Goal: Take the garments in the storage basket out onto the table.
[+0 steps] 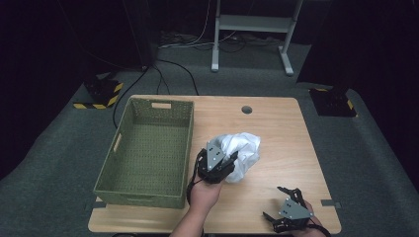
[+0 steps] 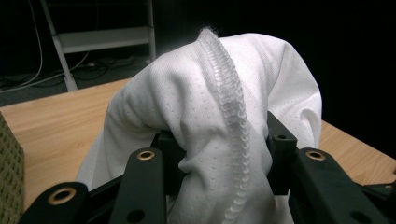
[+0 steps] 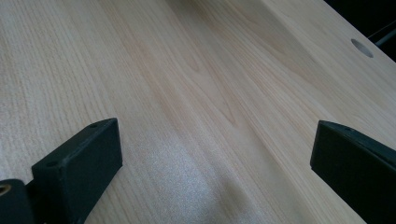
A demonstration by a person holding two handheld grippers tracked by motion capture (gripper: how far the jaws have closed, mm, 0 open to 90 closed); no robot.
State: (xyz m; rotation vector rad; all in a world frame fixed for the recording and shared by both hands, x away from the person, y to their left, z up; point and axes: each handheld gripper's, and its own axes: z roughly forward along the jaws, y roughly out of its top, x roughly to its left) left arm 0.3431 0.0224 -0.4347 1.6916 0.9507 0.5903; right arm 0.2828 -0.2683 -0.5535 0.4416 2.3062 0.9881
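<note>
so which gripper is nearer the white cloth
Left. The left gripper is shut on the white cloth, gripping its near left edge. The right gripper sits apart at the table's near right corner, jaws open over bare wood.

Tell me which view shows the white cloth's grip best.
The left gripper view: the white cloth bulges up between the left hand-held gripper, pinched by both black jaws, its ribbed seam plain. The high view shows the cloth bunched on the table beside the green basket. The right gripper view looks along bare table.
</note>
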